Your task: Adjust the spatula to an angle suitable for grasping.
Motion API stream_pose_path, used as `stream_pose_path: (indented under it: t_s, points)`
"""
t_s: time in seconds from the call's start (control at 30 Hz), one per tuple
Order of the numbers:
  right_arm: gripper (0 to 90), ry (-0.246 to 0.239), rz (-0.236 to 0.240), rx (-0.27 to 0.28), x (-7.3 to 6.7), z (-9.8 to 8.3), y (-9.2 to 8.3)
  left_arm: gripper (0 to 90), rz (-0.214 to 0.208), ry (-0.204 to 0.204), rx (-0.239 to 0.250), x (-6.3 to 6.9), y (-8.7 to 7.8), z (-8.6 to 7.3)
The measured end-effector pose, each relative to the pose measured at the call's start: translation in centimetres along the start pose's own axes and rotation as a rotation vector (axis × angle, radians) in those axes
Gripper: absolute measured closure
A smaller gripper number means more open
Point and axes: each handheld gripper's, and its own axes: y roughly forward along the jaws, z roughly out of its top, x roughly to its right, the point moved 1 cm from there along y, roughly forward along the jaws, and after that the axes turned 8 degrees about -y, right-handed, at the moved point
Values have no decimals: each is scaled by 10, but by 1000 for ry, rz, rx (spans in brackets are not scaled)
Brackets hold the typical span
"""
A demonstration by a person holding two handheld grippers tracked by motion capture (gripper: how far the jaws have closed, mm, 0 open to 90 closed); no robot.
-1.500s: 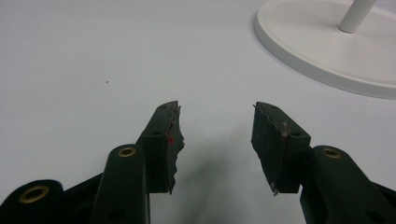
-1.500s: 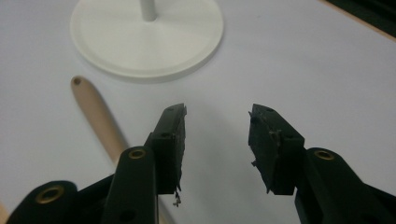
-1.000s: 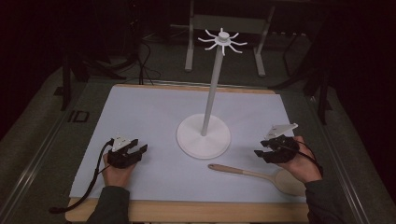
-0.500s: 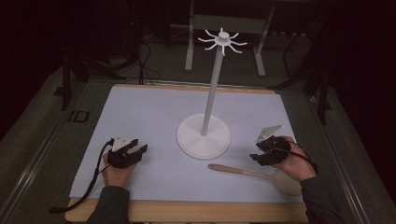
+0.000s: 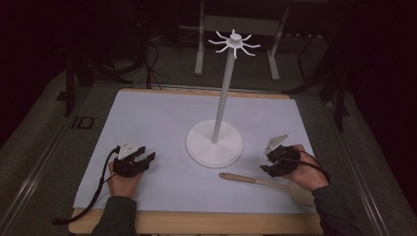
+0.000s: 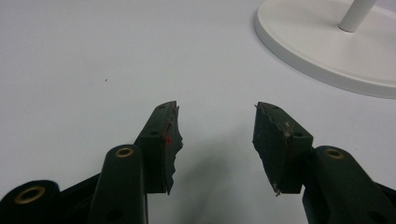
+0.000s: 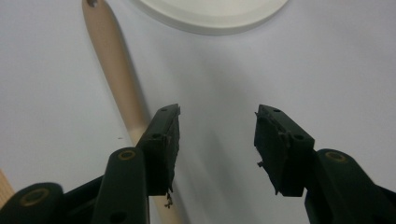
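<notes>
Left gripper [image 5: 142, 160]: low over the white sheet at its near left corner, held in the person's left hand [image 5: 123, 179]; the jaws stand apart with nothing between them, only bare sheet under the gap in the left gripper view [image 6: 217, 140]
Cable [image 5: 93, 196]: trails from the left gripper down past the sheet's near edge
White sheet [image 5: 157, 123]: covers most of the wooden board [image 5: 196, 223], whose edge shows along the near side
Stand base [image 5: 214, 143]: round white disc near the middle of the sheet, well apart from the left gripper, near the right one
Stand pole [image 5: 223, 93]: upright from the base, topped by a ring of short white hooks [image 5: 234, 42]
Wooden spoon [image 5: 255, 180]: flat on the sheet just in front of the base, handle end pointing left, bowl [image 5: 300, 191] to the right, partly under the right hand
Right gripper [image 5: 268, 162]: held in the person's right hand [image 5: 305, 174], just above the spoon; its jaws, which have just been closing a little, are still apart and grip nothing
Right gripper view: the spoon's handle [image 7: 116, 70] runs beside and under the left-hand jaw, outside the gap [image 7: 217, 140]; whether that jaw touches the handle cannot be told
Right-hand jaw in that view: over bare sheet, the base's rim [image 7: 210, 21] beyond it
</notes>
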Motion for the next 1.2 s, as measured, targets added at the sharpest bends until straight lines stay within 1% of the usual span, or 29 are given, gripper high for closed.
stream_pose_path:
  t_s: [0.1, 0.27, 0.33, 0.37, 0.53, 0.6, 0.63, 0.67, 0.8, 0.97, 1.07, 1.13, 1.2]
  points:
    - [536, -3, 23, -9, -2, 0, 4, 503, 0, 1, -1, 0, 0, 0]
    - [579, -32, 73, -34, -9, 0, 14, 500, -1, 1, -3, 0, 0, 0]
    - [589, -35, 88, -40, -11, 1, 17, 499, 0, 2, -3, 0, 0, 0]
    - [589, -35, 88, -40, -11, 1, 17, 499, 0, 2, -3, 0, 0, 0]
    - [595, -56, 122, -48, -17, 2, 23, 497, -1, 1, -3, 0, 0, 0]
    - [595, -55, 133, -45, -19, 3, 24, 496, -1, 1, -3, 0, 0, 0]
    - [595, -60, 152, -41, -21, 3, 27, 495, -1, 0, -4, 0, 0, 0]
    - [595, -60, 152, -41, -21, 3, 27, 495, -1, -1, -4, 0, 0, 0]
    - [600, -83, 179, -74, -26, 2, 35, 491, -1, -1, -4, 0, 0, 0]
    - [655, -101, 207, -104, -29, 3, 44, 488, -1, -2, -5, -1, 0, 0]
    - [687, -113, 221, -132, -31, 3, 50, 487, 0, -3, -4, -1, 0, 0]
    - [693, -118, 228, -148, -31, 3, 53, 487, 0, -3, -4, -1, 0, 0]
    - [711, -119, 234, -148, -30, 4, 54, 487, 0, -3, -4, -1, 0, 0]
